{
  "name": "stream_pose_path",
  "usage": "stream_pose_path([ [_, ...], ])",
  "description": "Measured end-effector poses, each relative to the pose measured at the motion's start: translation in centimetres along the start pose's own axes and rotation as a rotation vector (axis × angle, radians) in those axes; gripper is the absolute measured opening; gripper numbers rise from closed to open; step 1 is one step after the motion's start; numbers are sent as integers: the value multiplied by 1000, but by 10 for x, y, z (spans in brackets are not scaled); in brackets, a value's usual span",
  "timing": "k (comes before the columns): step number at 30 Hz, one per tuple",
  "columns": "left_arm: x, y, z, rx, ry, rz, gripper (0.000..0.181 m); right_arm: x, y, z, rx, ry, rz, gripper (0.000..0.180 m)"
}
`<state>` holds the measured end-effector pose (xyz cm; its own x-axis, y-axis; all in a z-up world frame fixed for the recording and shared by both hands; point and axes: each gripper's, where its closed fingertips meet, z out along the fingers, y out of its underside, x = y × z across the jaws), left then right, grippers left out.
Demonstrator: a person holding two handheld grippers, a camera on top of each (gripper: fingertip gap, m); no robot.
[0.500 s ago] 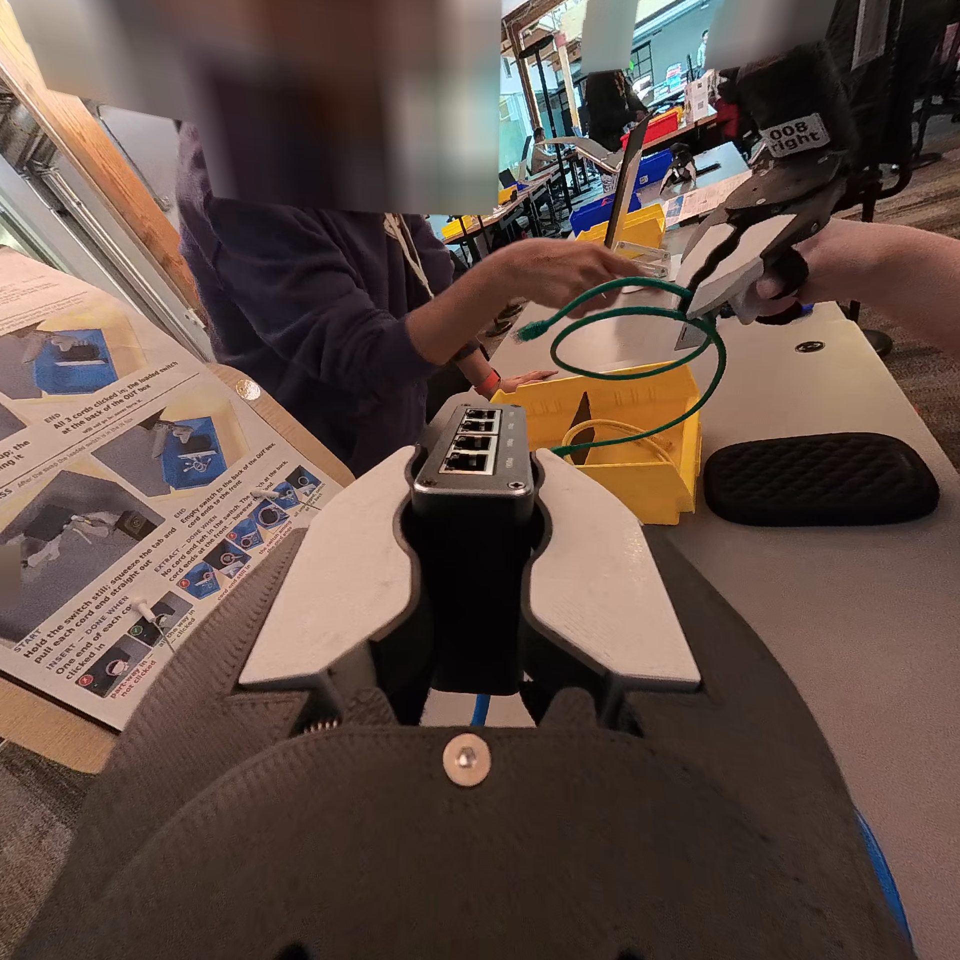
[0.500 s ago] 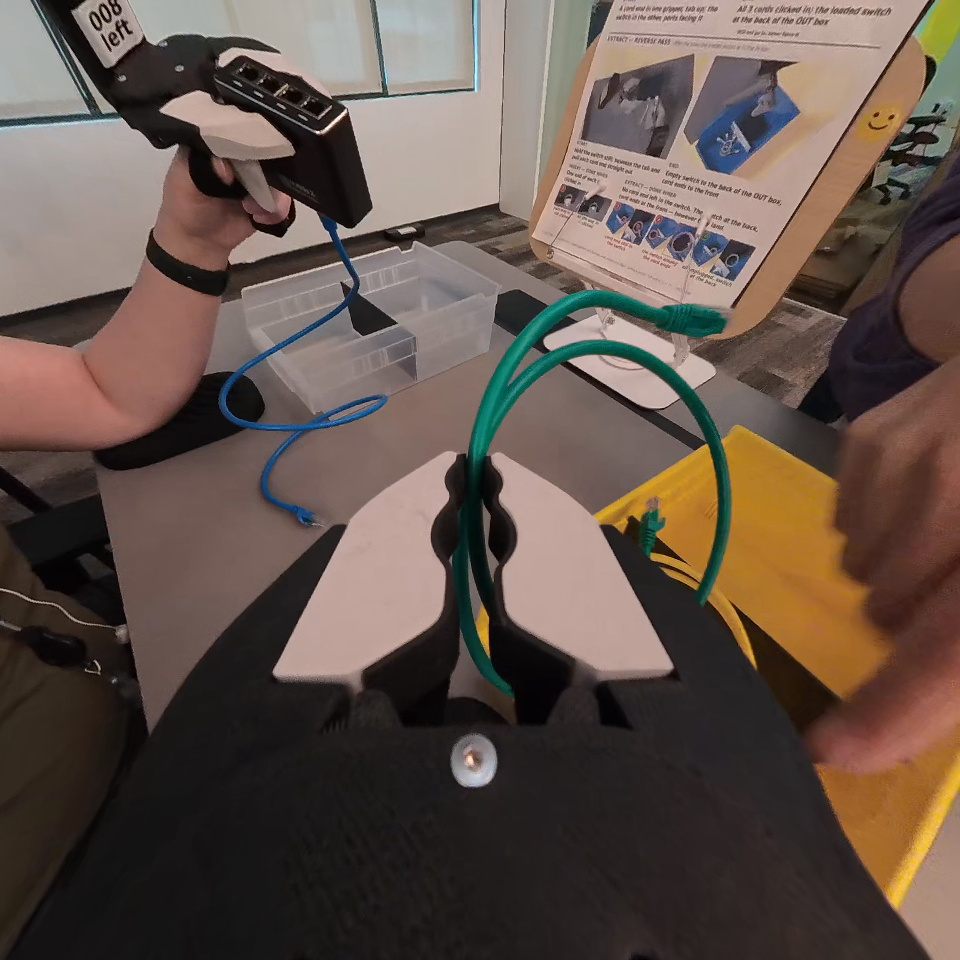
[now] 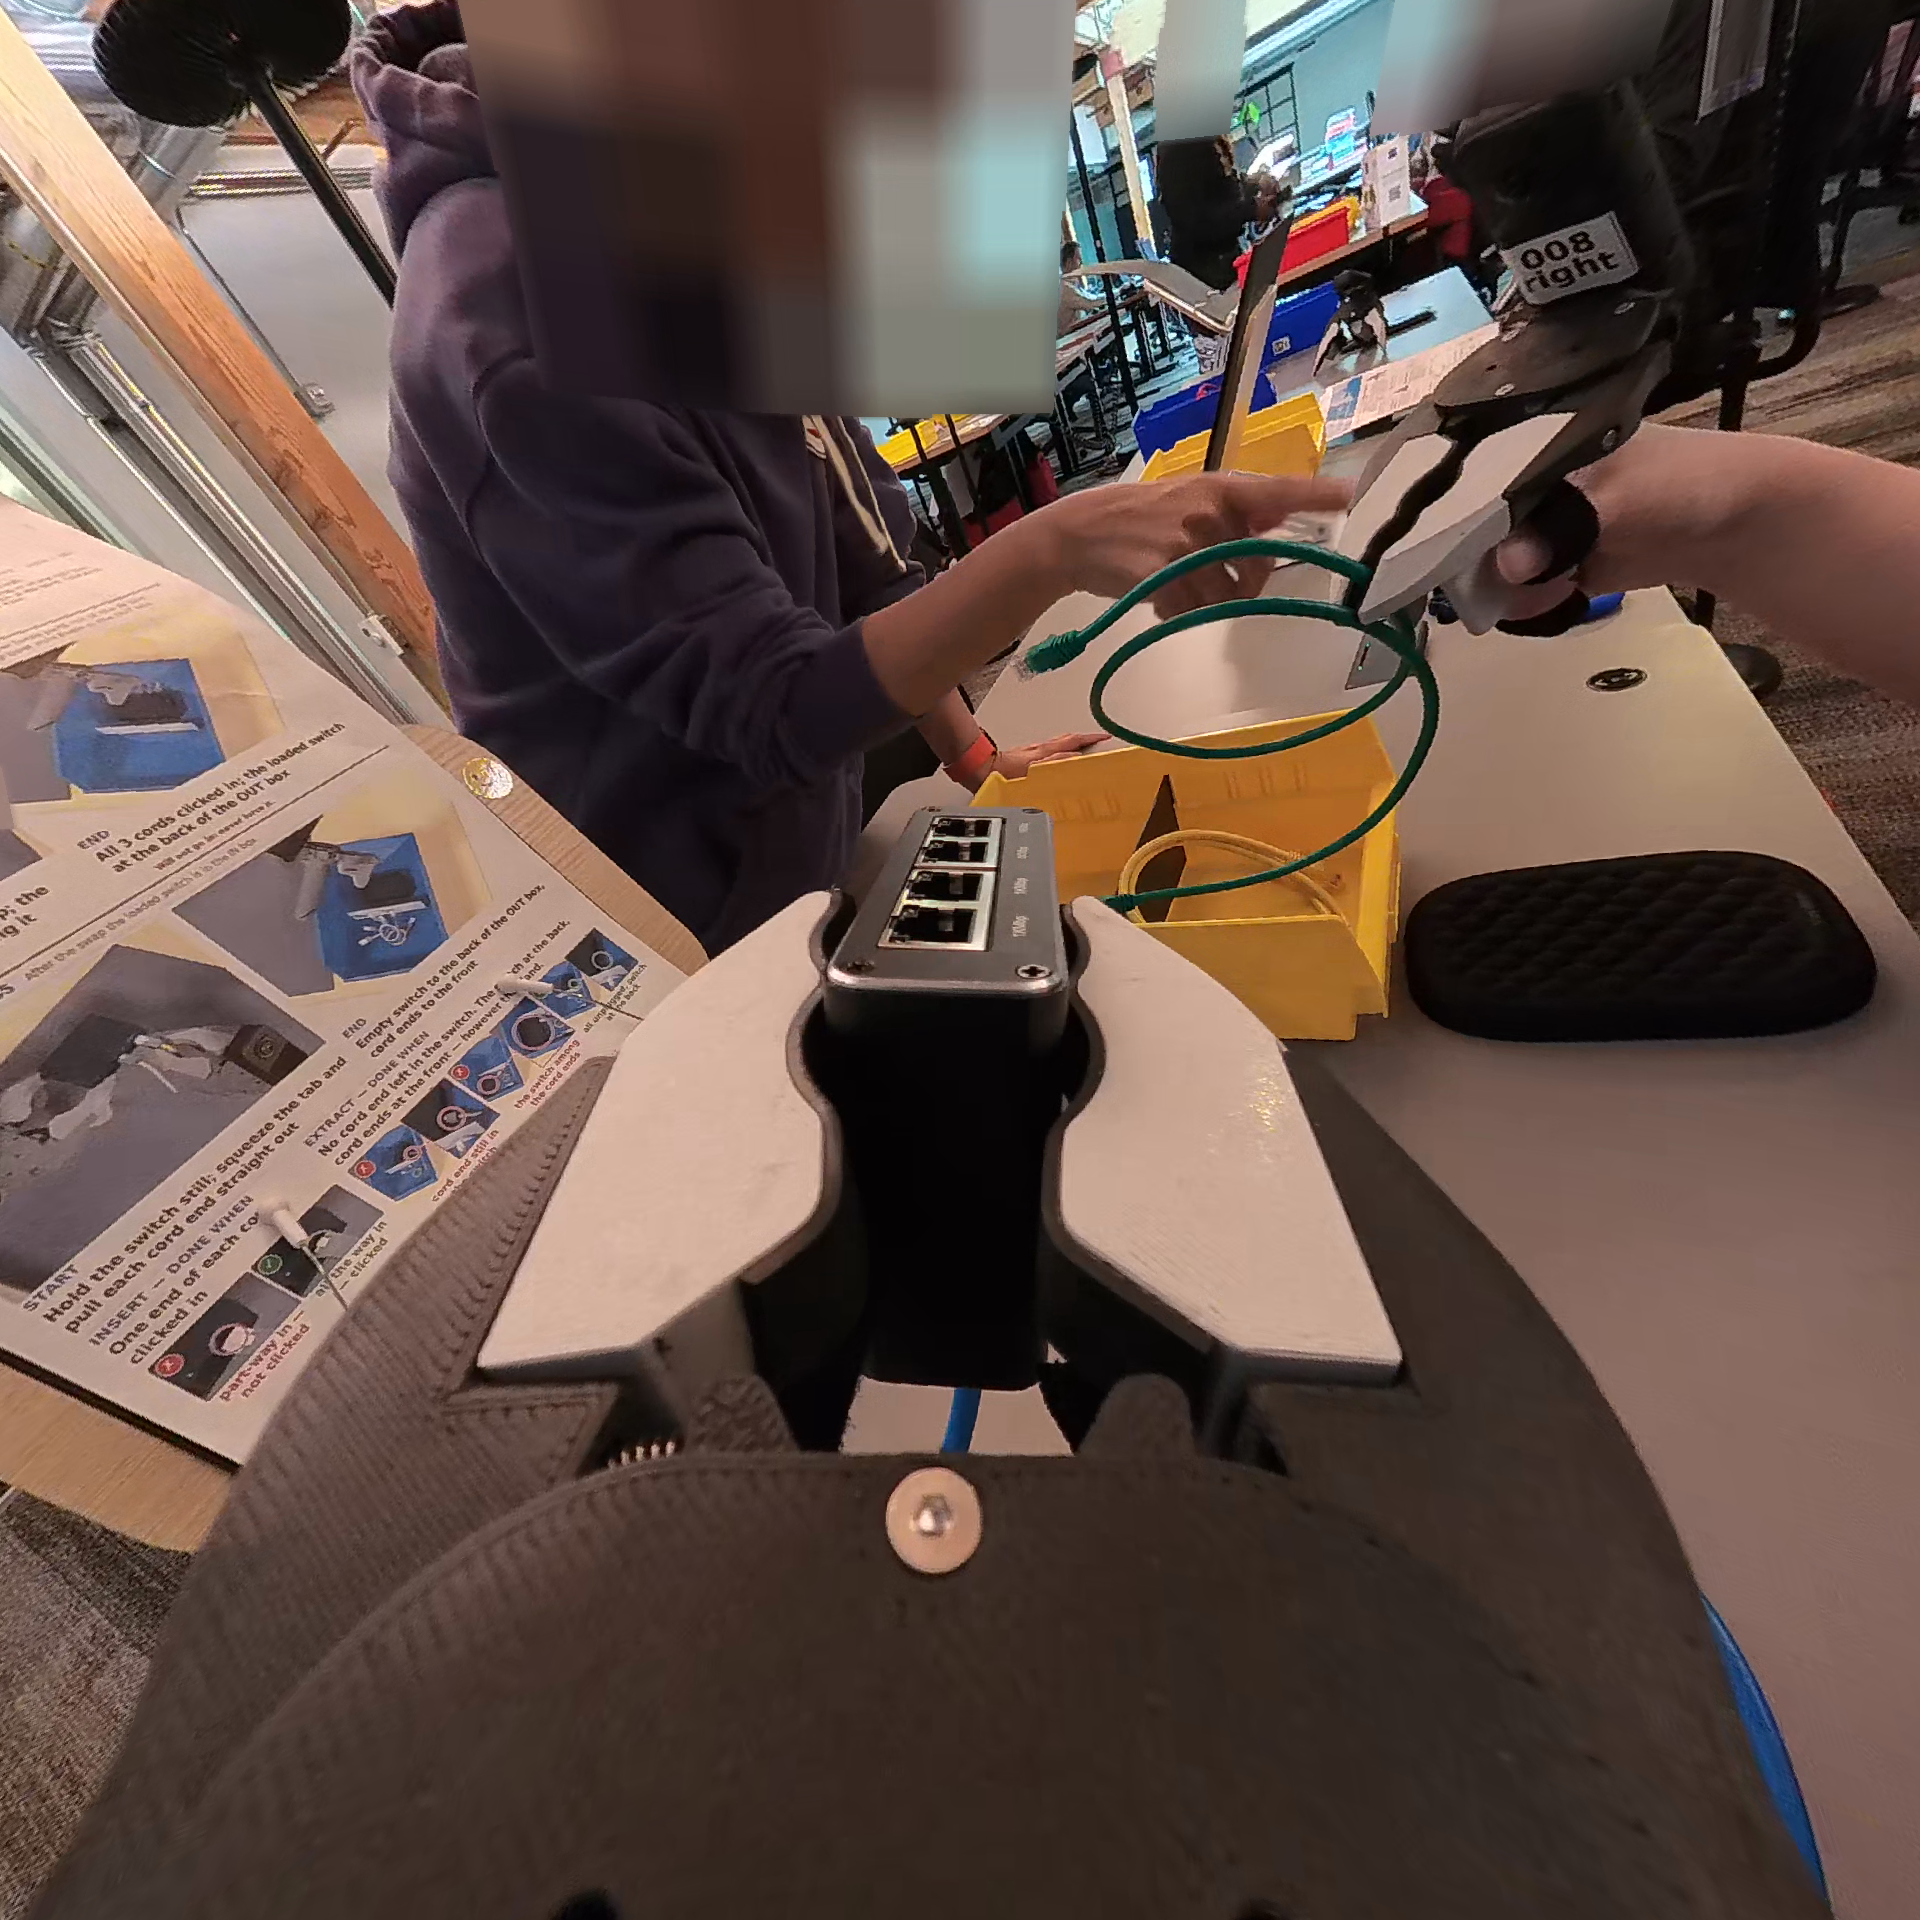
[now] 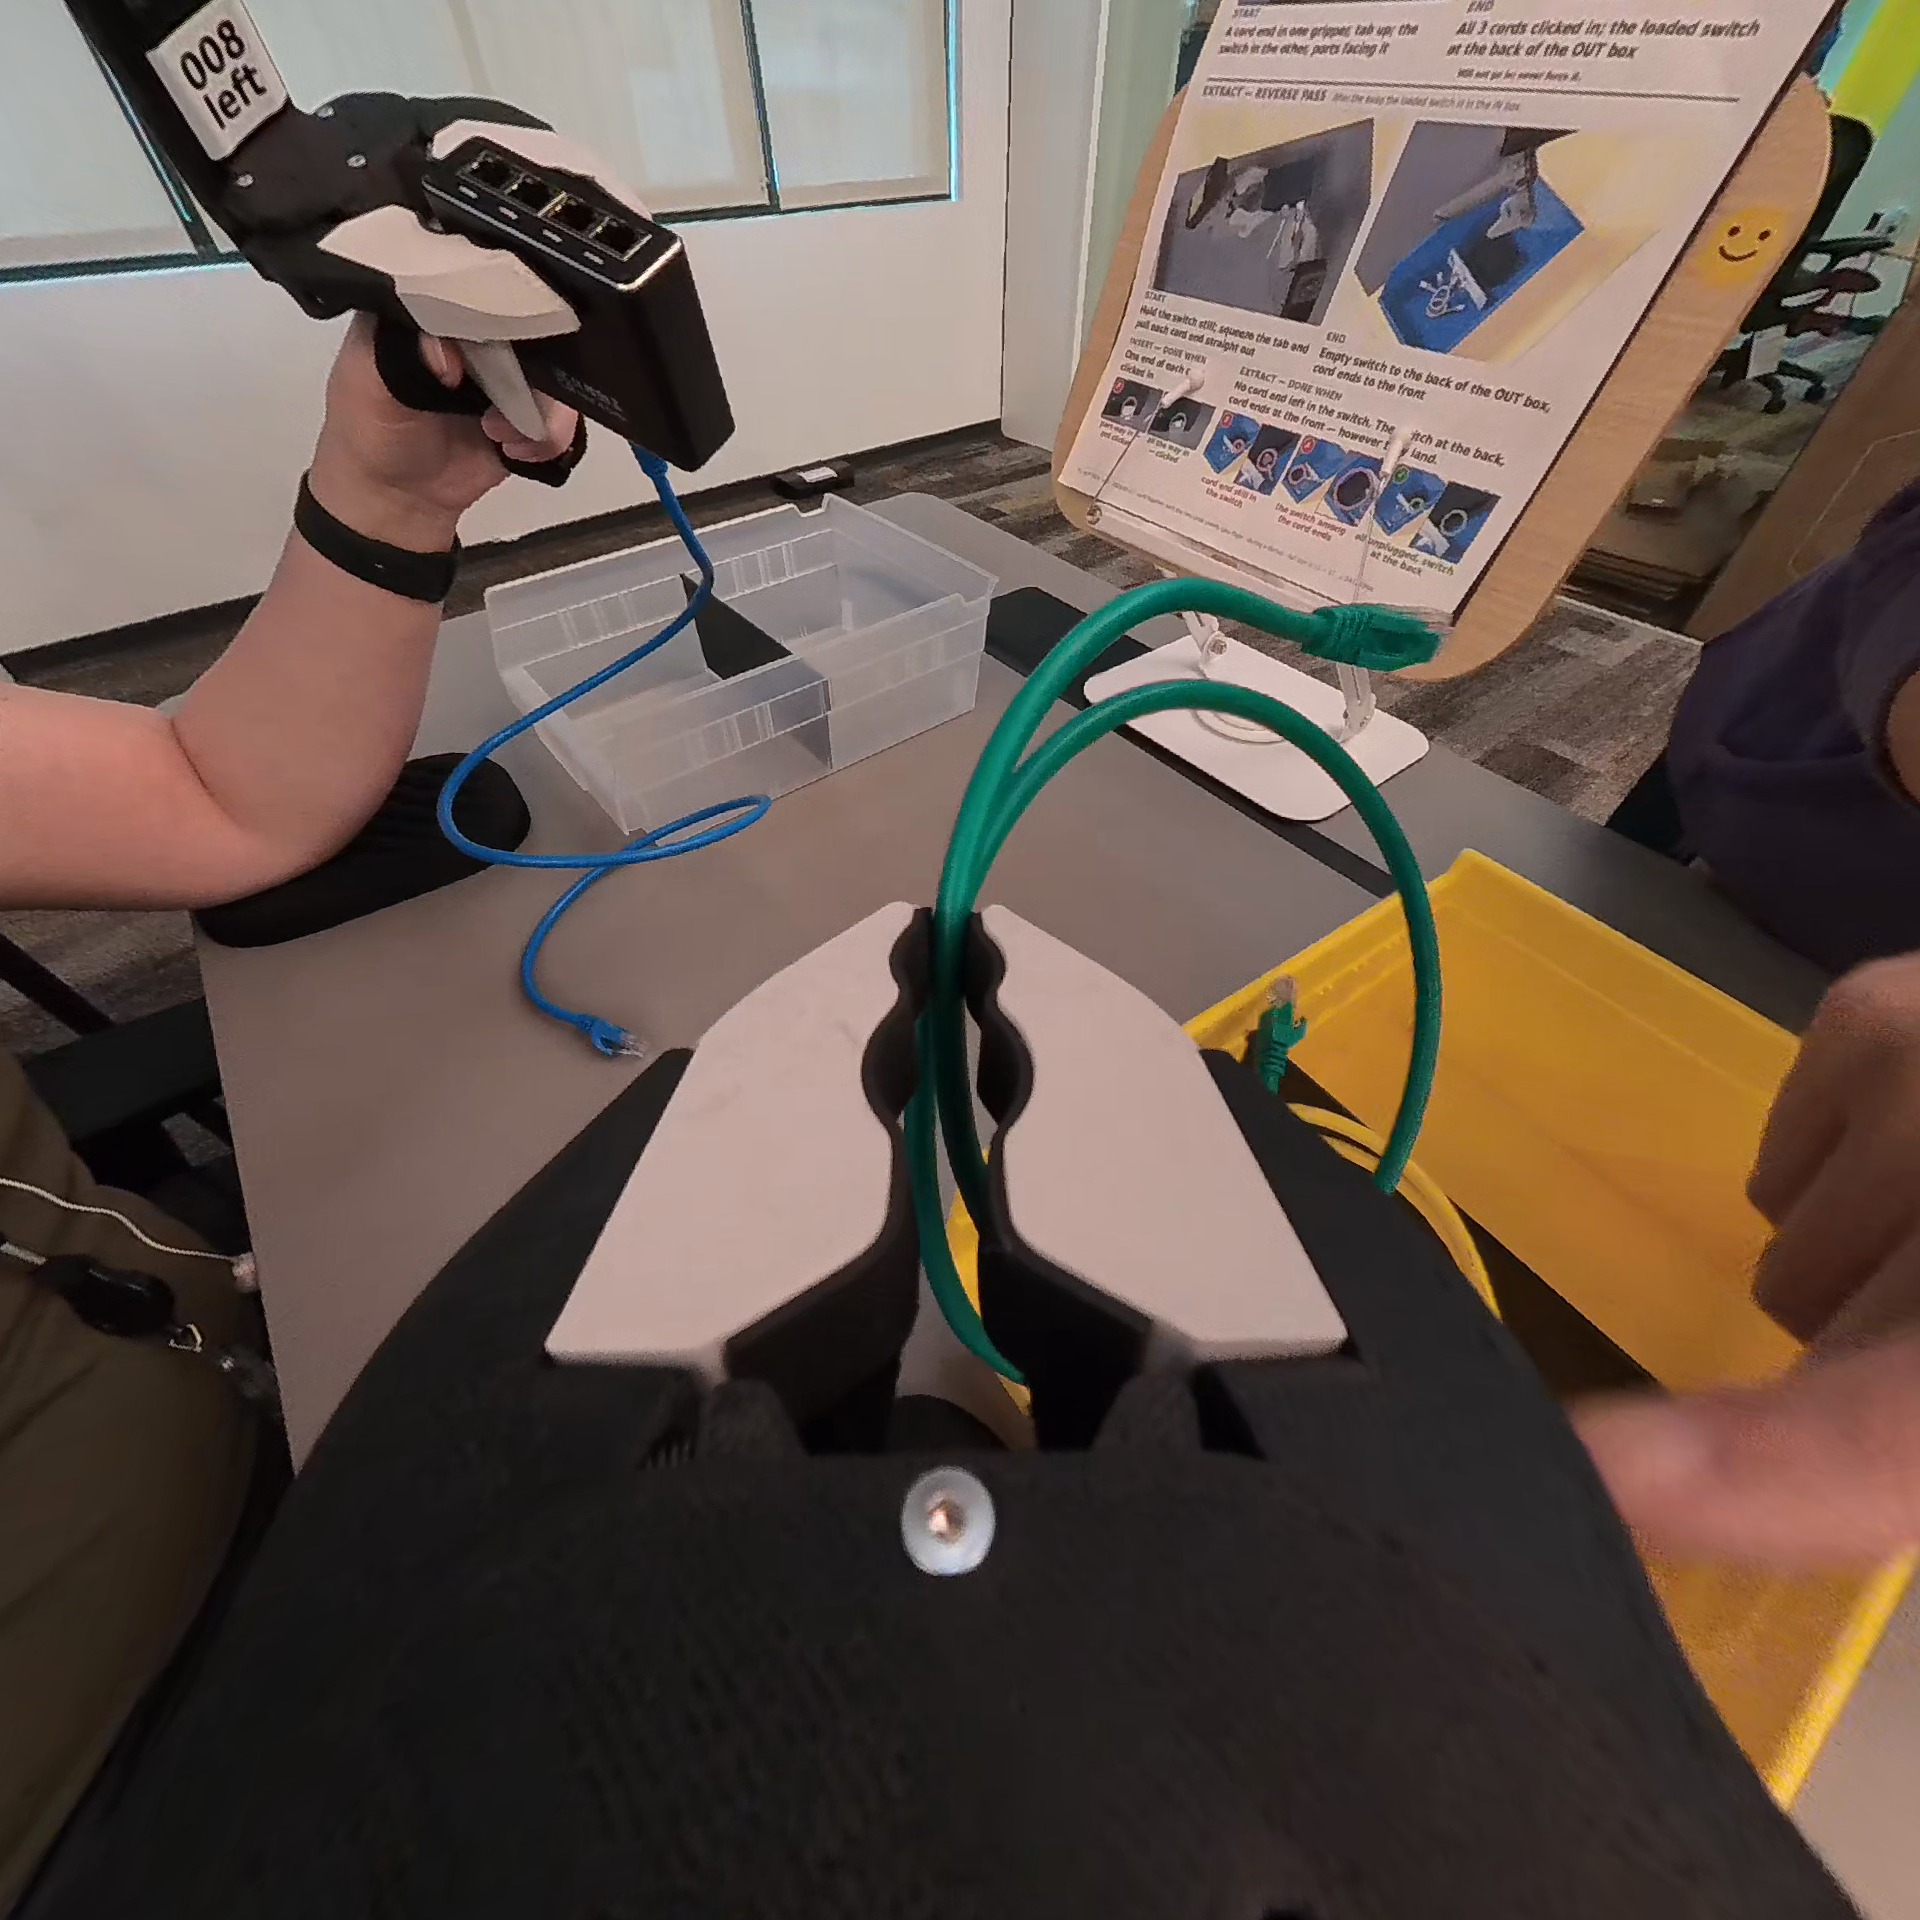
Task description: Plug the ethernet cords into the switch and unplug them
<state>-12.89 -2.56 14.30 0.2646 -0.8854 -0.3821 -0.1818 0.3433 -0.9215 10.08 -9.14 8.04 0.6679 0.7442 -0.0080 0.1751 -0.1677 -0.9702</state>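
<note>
My left tool (image 3: 943, 1049) is clamped around the black rectangular network switch (image 3: 951, 935), held up above the grey tabletop (image 3: 1621, 1195) with its row of ports facing away from me. From the right wrist view I see a thin blue ethernet cord (image 4: 582, 790) plugged into the switch's underside; it hangs down in loops, and its free plug lies on the tabletop near the clear plastic divided bin (image 4: 748, 665).

My right tool (image 4: 945, 997) is closed on a coiled green ethernet cord (image 4: 1195, 748), pinching two strands of it between the fingers. One green plug sticks out ahead toward the printed instruction board on its white stand (image 4: 1434, 291); the other plug hangs just over the open yellow plastic bin (image 3: 1288, 914), which has a yellow cord (image 3: 1226, 862) lying inside.

A second person in a dark hooded top (image 3: 623, 540) stands across the tabletop, with one hand (image 3: 1174, 530) reaching out near the right tool. A black quilted pad (image 3: 1642, 945) sits beside the yellow bin.
</note>
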Motion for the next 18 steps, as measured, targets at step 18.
stream_pose_path([
  [18,1,2,2,-9,5,2,36,22,15,-5,-79,80,-25,6],
])
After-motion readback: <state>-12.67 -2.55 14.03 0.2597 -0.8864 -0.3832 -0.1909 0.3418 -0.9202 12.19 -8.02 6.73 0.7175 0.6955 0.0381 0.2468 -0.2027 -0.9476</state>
